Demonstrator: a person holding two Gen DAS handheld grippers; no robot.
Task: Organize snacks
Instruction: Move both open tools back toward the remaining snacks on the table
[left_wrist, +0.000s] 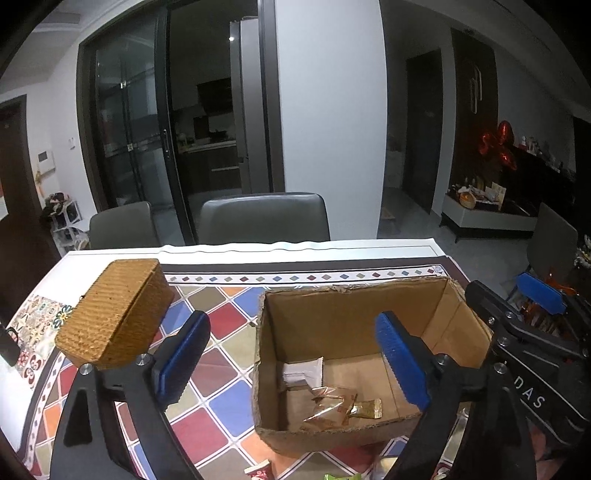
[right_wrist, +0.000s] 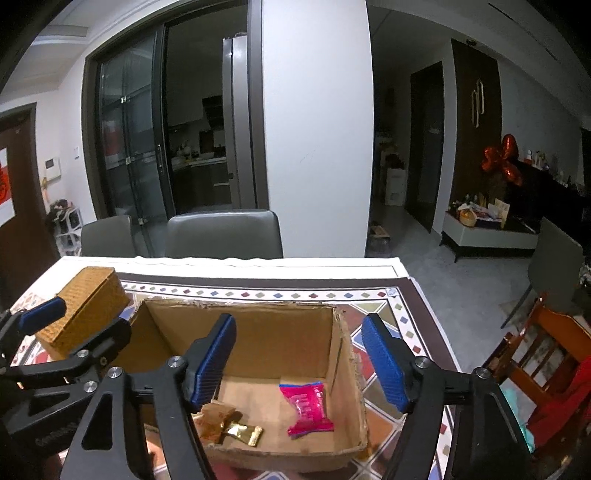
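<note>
An open cardboard box (left_wrist: 439, 306) (right_wrist: 258, 328) stands on the patterned tablecloth. Inside lie a white packet (left_wrist: 304, 373), clear amber wrappers (left_wrist: 327, 402) (right_wrist: 214, 417), a gold candy (left_wrist: 365, 408) (right_wrist: 245, 434) and a pink snack packet (right_wrist: 308, 408). My left gripper (left_wrist: 291, 363) is open and empty, straddling the box's left wall. My right gripper (right_wrist: 299, 363) is open and empty above the box's inside. The right gripper also shows at the right of the left wrist view (left_wrist: 517, 317); the left gripper shows at the left of the right wrist view (right_wrist: 55, 332).
A woven wicker box (left_wrist: 114, 314) (right_wrist: 86, 304) stands left of the cardboard box. Loose snack packets (left_wrist: 258, 472) lie at the near table edge. Grey chairs (left_wrist: 264, 218) stand behind the table. A wooden chair (right_wrist: 546, 354) is to the right.
</note>
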